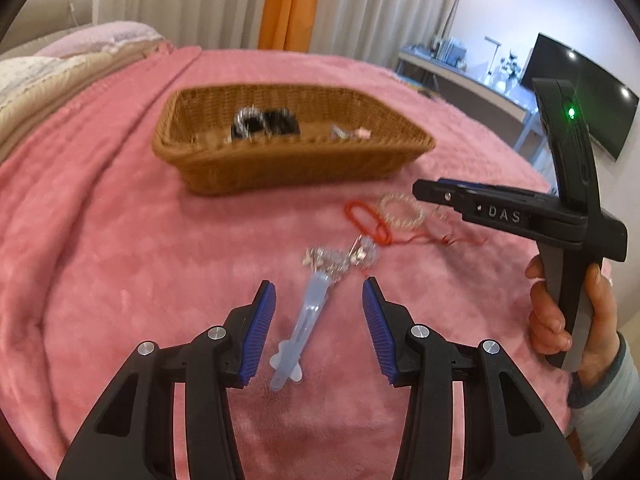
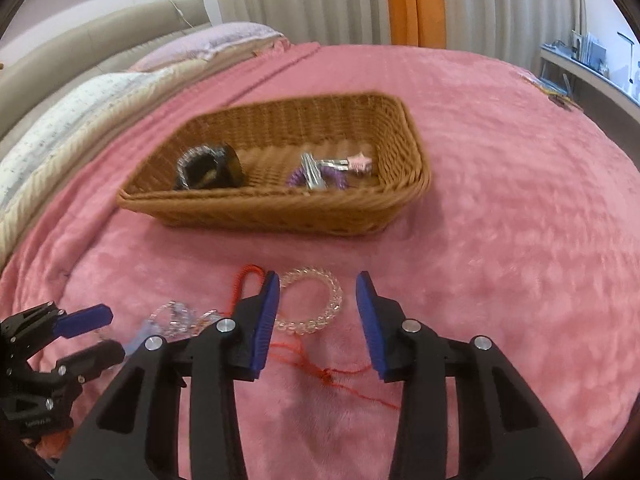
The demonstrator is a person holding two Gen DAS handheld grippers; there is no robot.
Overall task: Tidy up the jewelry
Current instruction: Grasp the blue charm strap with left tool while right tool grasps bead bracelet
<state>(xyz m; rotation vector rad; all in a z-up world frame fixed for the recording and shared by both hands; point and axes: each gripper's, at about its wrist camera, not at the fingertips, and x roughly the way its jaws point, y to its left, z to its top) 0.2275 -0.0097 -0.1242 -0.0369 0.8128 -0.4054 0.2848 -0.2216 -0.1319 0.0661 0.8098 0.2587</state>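
Blurred basket contents, half-hidden bracelet

The wicker basket (image 1: 224, 176) is motion-smeared, its dark items (image 1: 264, 124) unreadable; the right claw's finger (image 2: 262, 320) covers the clear bead bracelet's (image 2: 324, 312) left side.

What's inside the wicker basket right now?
Wicker basket holds a black scrunchie, a purple coil tie, silver clips and a pink star clip; the near wall hides part of the floor.

Soft even indoor light, fisheye-bent dark edges; slight motion blur
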